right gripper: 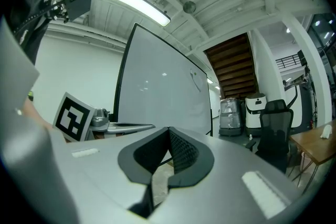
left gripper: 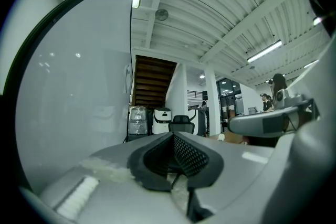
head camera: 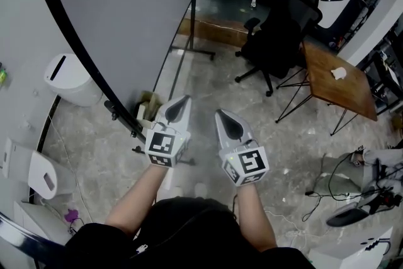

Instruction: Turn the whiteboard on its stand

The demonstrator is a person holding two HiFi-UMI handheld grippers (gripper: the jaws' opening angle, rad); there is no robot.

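Note:
The whiteboard (head camera: 119, 9) is a large grey panel with a black frame, and it fills the upper left of the head view. Its stand's lower bar (head camera: 126, 120) runs just left of my left gripper. My left gripper (head camera: 179, 102) points up beside the board's lower edge, shut with nothing in it. Just to its right, my right gripper (head camera: 227, 118) is also shut and empty. The left gripper view shows closed jaws (left gripper: 172, 136) with the whiteboard (left gripper: 73, 107) close on the left. In the right gripper view the shut jaws (right gripper: 169, 131) face the whiteboard (right gripper: 160, 92).
A black office chair (head camera: 283, 34) and a wooden folding table (head camera: 337, 82) stand to the right on the marble floor. A white bin (head camera: 69, 79) sits left of the board. Cables and gear (head camera: 359, 192) lie at the lower right. The stand's far foot (head camera: 195, 50) reaches out behind.

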